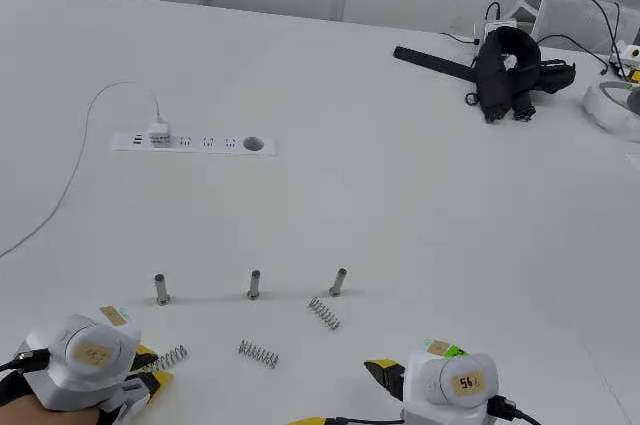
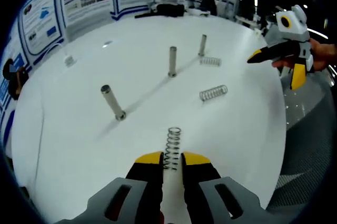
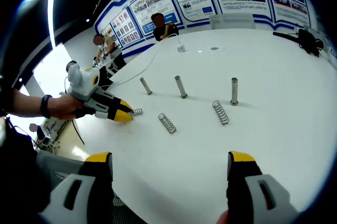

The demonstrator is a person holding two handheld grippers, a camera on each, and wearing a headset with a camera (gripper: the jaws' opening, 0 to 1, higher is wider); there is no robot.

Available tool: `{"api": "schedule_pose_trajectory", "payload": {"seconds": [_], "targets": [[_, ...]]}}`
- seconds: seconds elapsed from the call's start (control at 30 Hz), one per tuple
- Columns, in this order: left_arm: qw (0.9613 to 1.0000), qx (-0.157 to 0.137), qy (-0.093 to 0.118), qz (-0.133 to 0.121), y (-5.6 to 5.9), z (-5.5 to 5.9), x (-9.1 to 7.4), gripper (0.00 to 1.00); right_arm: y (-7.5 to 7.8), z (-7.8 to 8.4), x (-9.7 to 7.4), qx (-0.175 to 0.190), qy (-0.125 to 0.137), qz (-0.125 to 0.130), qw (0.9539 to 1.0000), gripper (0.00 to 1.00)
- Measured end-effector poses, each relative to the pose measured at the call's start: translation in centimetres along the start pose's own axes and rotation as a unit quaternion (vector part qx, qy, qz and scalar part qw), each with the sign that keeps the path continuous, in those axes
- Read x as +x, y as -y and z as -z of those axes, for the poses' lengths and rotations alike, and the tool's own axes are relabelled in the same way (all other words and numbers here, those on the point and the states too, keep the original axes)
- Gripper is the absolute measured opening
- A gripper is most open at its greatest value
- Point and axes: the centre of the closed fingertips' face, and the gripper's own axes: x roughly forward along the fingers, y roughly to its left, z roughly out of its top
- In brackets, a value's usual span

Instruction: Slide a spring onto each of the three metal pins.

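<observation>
Three short metal pins stand upright in a row on the white table: left pin [image 1: 161, 288], middle pin [image 1: 254, 284], right pin [image 1: 338, 282]. All are bare. One spring [image 1: 323, 312] lies by the right pin and a second spring [image 1: 258, 352] lies nearer me. At the front left, my left gripper [image 2: 172, 159] is shut on the near end of a third spring [image 2: 171, 142], which sticks out ahead of the tips toward the left pin [image 2: 113, 103]. My right gripper [image 3: 169, 158] is open wide and empty at the front right, short of the springs.
A white power strip [image 1: 195, 142] with a plugged charger and cable lies beyond the pins. A black strap device [image 1: 510, 65] and a white ring-shaped device [image 1: 615, 105] sit at the far right. Chairs stand behind the table, and people stand far off in the right gripper view.
</observation>
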Motion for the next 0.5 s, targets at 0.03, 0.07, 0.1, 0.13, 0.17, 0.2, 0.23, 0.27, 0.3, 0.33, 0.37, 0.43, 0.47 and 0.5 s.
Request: {"api": "schedule_pose_trajectory", "payload": {"seconds": [0.03, 0.07, 0.1, 0.13, 0.17, 0.2, 0.23, 0.27, 0.3, 0.33, 0.37, 0.43, 0.47, 0.5], "targets": [[1.0, 0.004, -0.002, -0.001, 0.0, 0.0, 0.0, 0.12, 0.0, 0.0, 0.0, 0.0, 0.0, 0.0, 1.0, 0.91], [1.0, 0.003, -0.002, -0.001, 0.0, 0.0, 0.0, 0.12, 0.0, 0.0, 0.0, -0.001, 0.0, 0.0, 1.0, 0.91], [1.0, 0.004, -0.004, -0.003, 0.0, 0.1, 0.0, 0.11, 0.0, 0.0, 0.0, -0.001, -0.001, -0.001, 1.0, 0.91], [1.0, 0.004, -0.006, -0.004, 0.0, 0.2, -0.1, 0.11, 0.0, 0.0, 0.0, -0.001, 0.0, -0.001, 1.0, 0.91], [1.0, 0.004, -0.007, -0.004, 0.0, 0.2, -0.1, 0.11, -0.1, 0.0, 0.0, -0.001, 0.0, -0.002, 1.0, 0.91], [1.0, 0.001, -0.008, -0.003, 0.0, 0.3, -0.2, 0.11, -0.1, -0.1, 0.0, -0.001, 0.001, -0.002, 1.0, 0.91], [1.0, -0.004, -0.009, -0.001, 0.1, 0.4, -0.2, 0.11, 0.0, -0.1, 0.0, 0.0, 0.002, -0.001, 1.0, 0.91], [0.9999, -0.005, -0.009, 0.001, 0.2, 0.5, -0.3, 0.11, 0.0, -0.1, 0.0, 0.001, 0.002, -0.001, 1.0, 0.91], [0.9999, -0.005, -0.01, 0.003, 0.4, 0.6, -0.4, 0.11, -0.1, -0.2, 0.0, 0.002, 0.003, -0.002, 1.0, 0.91], [0.9999, -0.006, -0.01, 0.004, 0.5, 0.7, -0.5, 0.11, -0.1, -0.2, -0.1, 0.003, 0.004, -0.003, 1.0, 0.91], [0.9999, -0.006, -0.009, 0.004, 0.6, 0.7, -0.6, 0.11, -0.1, -0.3, -0.1, 0.003, 0.004, -0.004, 1.0, 0.91], [0.9999, -0.013, -0.006, 0.005, 0.8, 0.7, -1.1, 0.11, -0.2, -0.3, -0.1, 0.004, 0.005, -0.006, 1.0, 0.91], [0.9998, -0.017, -0.005, 0.004, 0.9, 0.7, -1.3, 0.11, -0.3, -0.3, -0.1, 0.004, 0.005, -0.006, 1.0, 0.91], [0.9998, -0.019, -0.002, 0.006, 1.2, 0.6, -1.5, 0.11, -0.3, -0.3, 0.0, 0.004, 0.004, -0.007, 1.0, 0.91]]}}
